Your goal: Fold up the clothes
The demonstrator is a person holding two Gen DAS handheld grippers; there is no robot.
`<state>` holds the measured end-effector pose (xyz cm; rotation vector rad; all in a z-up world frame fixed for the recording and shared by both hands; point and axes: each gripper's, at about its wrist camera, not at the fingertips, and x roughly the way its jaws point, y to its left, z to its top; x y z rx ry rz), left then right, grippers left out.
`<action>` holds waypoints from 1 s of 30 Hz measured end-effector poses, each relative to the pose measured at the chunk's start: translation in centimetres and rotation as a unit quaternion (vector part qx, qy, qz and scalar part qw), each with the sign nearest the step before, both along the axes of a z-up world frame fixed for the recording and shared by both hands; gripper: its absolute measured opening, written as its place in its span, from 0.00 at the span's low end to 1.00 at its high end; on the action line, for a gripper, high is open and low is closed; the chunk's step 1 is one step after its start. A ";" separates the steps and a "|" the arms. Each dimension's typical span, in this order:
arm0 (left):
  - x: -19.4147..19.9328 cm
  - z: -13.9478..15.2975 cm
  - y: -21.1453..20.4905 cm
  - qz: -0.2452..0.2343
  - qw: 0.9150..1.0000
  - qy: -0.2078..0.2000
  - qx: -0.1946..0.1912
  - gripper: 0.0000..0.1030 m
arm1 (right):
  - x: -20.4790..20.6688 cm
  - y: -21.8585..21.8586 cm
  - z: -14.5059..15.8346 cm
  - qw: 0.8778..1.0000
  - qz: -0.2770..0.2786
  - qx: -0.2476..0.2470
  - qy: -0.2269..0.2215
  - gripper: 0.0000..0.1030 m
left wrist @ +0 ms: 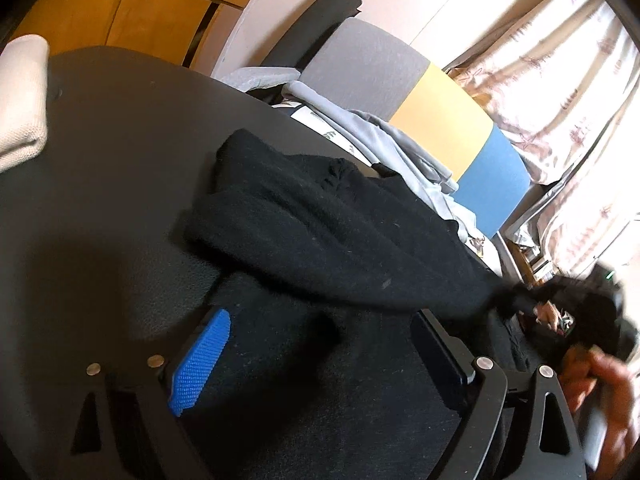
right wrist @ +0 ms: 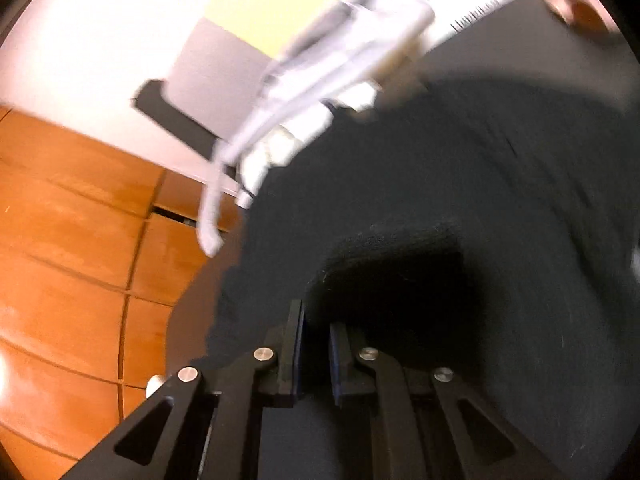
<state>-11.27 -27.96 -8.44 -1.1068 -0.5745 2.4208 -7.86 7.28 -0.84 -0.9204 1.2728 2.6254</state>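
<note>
A black knit sweater (left wrist: 328, 216) lies bunched on the black table (left wrist: 100, 160). My left gripper (left wrist: 320, 344) hovers low over its near part, open wide; the blue pad (left wrist: 200, 360) is on the left and the other finger (left wrist: 440, 356) on the right, with cloth lying between them. One corner of the sweater is drawn taut toward the right edge, where a hand (left wrist: 604, 376) shows. In the blurred right wrist view, my right gripper (right wrist: 318, 326) has its fingers close together with the black sweater (right wrist: 460, 180) pinched between them and draped over in front.
A cream folded garment (left wrist: 20, 100) sits at the table's far left. Behind the table stands a chair (left wrist: 440, 120) with a grey, yellow and blue back, and light grey clothes (left wrist: 380, 140) are heaped on it. Curtains (left wrist: 560, 80) hang at the right. Orange wooden floor (right wrist: 80, 240) lies beyond.
</note>
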 end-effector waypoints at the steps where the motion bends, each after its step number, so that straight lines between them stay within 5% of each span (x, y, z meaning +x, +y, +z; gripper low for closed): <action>1: -0.1 0.1 0.2 0.001 1.000 -0.001 -0.004 0.90 | -0.2 0.0 0.3 1.000 -0.001 0.002 0.005 0.10; 6: -0.6 0.9 1.5 -0.007 0.998 -0.008 -0.058 0.90 | -0.2 0.9 2.9 0.997 -0.024 0.060 0.037 0.10; 8: -1.1 1.3 1.7 -0.011 0.998 -0.006 -0.069 0.90 | -0.8 1.6 1.9 0.997 -0.022 0.074 0.009 0.10; 13: -2.4 1.4 0.6 0.016 0.993 -0.018 -0.115 0.90 | -0.2 2.9 -4.6 0.994 -0.023 0.057 -0.092 0.13; 17: -1.6 0.2 -1.9 0.035 0.994 -0.023 -0.105 0.89 | 2.2 3.5 -6.8 0.996 -0.043 0.007 -0.081 0.21; 20: -1.5 0.3 -2.3 0.041 0.992 -0.022 -0.113 0.90 | 4.6 3.4 -5.8 0.995 -0.068 0.021 -0.074 0.29; 24: -2.8 0.4 -0.9 0.024 0.990 -0.031 -0.135 0.90 | 4.3 2.3 -5.5 0.997 -0.029 -0.023 -0.061 0.29; 28: -4.6 0.9 2.0 0.013 0.973 -0.004 -0.230 0.90 | 2.9 1.6 -6.0 0.996 -0.026 -0.018 -0.079 0.29; 30: -5.4 0.8 3.0 0.025 0.957 0.022 -0.289 0.90 | 2.7 1.7 -6.4 0.996 -0.031 0.001 -0.080 0.27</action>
